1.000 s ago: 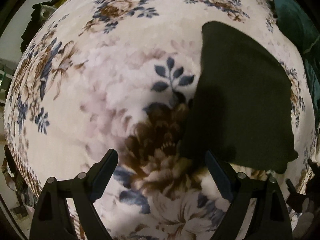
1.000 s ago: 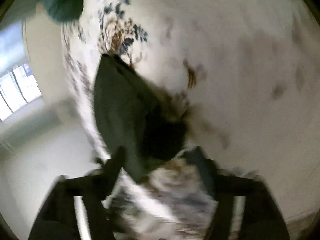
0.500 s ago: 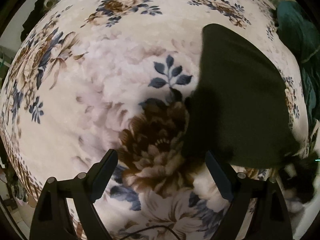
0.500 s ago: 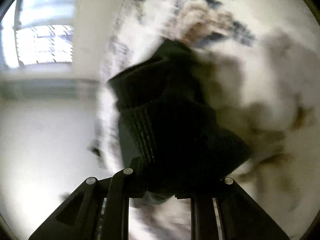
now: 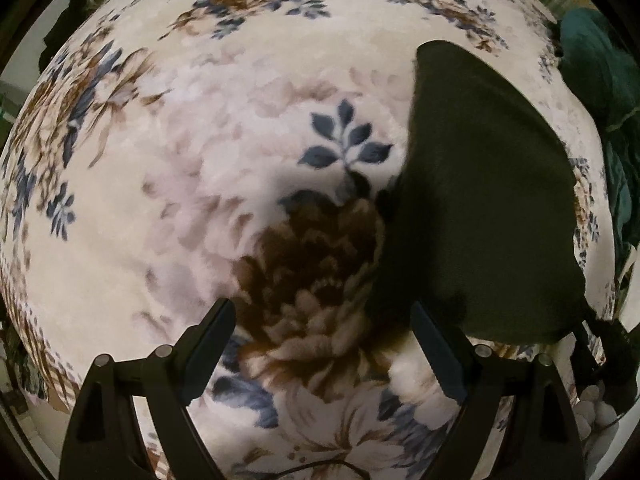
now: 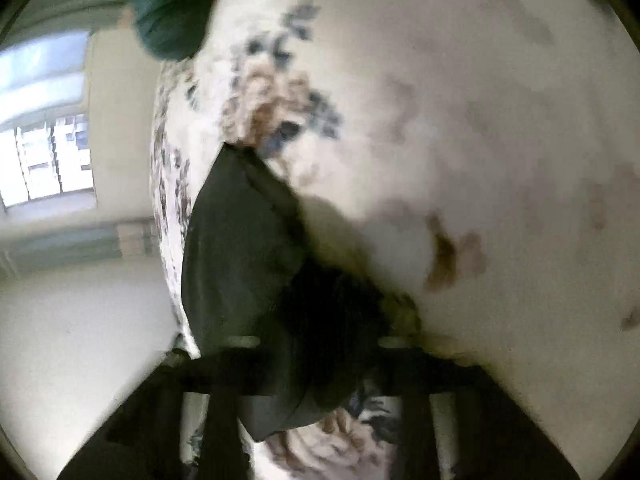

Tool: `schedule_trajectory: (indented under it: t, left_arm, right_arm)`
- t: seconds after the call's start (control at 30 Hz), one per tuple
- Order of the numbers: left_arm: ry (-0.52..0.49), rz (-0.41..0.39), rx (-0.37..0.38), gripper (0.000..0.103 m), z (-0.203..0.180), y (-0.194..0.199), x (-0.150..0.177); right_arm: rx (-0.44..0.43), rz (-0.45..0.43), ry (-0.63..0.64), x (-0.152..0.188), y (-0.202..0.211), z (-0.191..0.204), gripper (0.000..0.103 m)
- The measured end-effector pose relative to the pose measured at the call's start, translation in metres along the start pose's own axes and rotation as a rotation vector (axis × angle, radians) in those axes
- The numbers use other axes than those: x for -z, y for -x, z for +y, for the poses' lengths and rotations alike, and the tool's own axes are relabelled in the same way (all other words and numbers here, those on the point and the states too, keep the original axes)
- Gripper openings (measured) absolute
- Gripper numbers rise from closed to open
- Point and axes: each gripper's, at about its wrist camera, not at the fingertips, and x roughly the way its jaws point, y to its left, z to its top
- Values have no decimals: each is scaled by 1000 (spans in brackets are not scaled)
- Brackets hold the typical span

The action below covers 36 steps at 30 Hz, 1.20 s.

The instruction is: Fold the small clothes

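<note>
Right gripper newly clamped on dark garment, floral blanket

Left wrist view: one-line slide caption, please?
Open left tongs hover over floral fleece blanket, dark green folded cloth lying beside them.

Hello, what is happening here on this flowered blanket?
A person is folding a small dark garment on a floral blanket, holding a two-finger tool in each hand. The right tool has pinched the near corner of the garment, and the picture from it is blurred. The left tool hangs open above the blanket, just beside the garment's edge, with nothing between its fingers. A teal cloth lies at the far right edge of the blanket.
</note>
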Motion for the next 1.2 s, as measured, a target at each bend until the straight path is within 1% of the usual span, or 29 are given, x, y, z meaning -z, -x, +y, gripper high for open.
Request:
schedule_trajectory:
  t: [0.03, 0.07, 0.1, 0.13, 0.17, 0.2, 0.23, 0.27, 0.3, 0.33, 0.37, 0.4, 0.47, 0.53, 0.6, 0.67, 0.7, 0.73, 0.83, 0.87, 0.9, 0.97, 1.07, 1.1, 1.13, 1.17, 1.2]
  left_arm:
    - [-9, -8, 2, 89, -3, 0, -3]
    - [-16, -15, 5, 89, -4, -1, -7]
    - [-24, -26, 18, 89, -7, -3, -13]
    - [-30, -40, 29, 89, -8, -4, -18]
    - [-37, -56, 43, 89, -10, -5, -24]
    - [-41, -65, 64, 89, -13, -7, -30]
    - [-42, -65, 99, 89, -15, -12, -38]
    - [-37, -60, 136, 89, -16, -17, -45]
    - [-28, -51, 186, 89, -18, -24, -54]
    - [-21, -38, 234, 89, -20, -31, -61]
    - [-17, -30, 262, 89, -22, -36, -65]
    - [-15, -16, 302, 89, -25, -44, -72]
    - [-14, 27, 368, 89, -31, -59, -79]
    - [-13, 70, 417, 89, -36, -76, -86]
    - [-26, 87, 421, 90, -38, -83, -87]
    - [-44, 92, 439, 90, -42, -87, -91]
    - [-51, 96, 450, 90, -43, -88, -93]
    - [-54, 97, 458, 90, -42, -89, -94]
    - [-60, 107, 476, 90, -43, -90, -98]
    - [-65, 109, 479, 90, -44, -91, -100]
    - [-71, 109, 481, 91, -46, -92, -101]
    - [-93, 106, 488, 91, -49, -94, -105]
    - [-131, 78, 516, 91, -59, -95, -113]
    - [-148, 57, 535, 90, -63, -93, -114]
    - [-172, 26, 550, 90, -69, -89, -114]
    - [-190, 6, 568, 71, -72, -85, -114]
    - [-203, -13, 557, 42, -75, -82, -115]
  right_arm:
    - [43, -25, 43, 3, 8, 7, 14]
    - [91, -41, 67, 0, 10, 8, 12]
    - [141, -40, 70, -5, 10, 0, 12]
    - [158, -9, 41, -11, 9, -16, 12]
    - [98, 35, -30, -16, 5, -31, 12]
    - [17, 57, -96, -20, 5, -41, 14]
    - [-47, 72, -146, -23, 8, -49, 23]
    - [-67, 93, -174, -25, 12, -53, 31]
    - [-70, 102, -183, -25, 15, -54, 50]
    - [-102, 103, -194, -23, 20, -55, 64]
    - [-148, 112, -210, -19, 24, -59, 69]
    - [-172, 134, -219, -13, 23, -60, 72]
    - [-172, 185, -205, -3, 10, -56, 72]
    - [-172, 240, -185, 7, -15, -51, 73]
    - [-167, 265, -163, 12, -41, -45, 73]
    - [-176, 243, -149, 10, -59, -37, 83]
    - [-193, 224, -155, 10, -60, -33, 93]
    - [-214, 206, -160, 11, -60, -29, 95]
    - [-288, 193, -164, 9, -72, -9, 95]
    - [-294, 201, -164, 9, -81, -7, 95]
    - [-292, 205, -161, 9, -88, -2, 95]
    - [-255, 200, -152, 8, -104, 9, 95]
    - [-245, 171, -167, 7, -109, 20, 95]
    - [-247, 161, -171, 8, -108, 22, 94]
    - [-246, 152, -172, 10, -107, 23, 88]
    - [-234, 146, -167, 12, -105, 24, 80]
    - [-213, 143, -159, 13, -103, 24, 54]
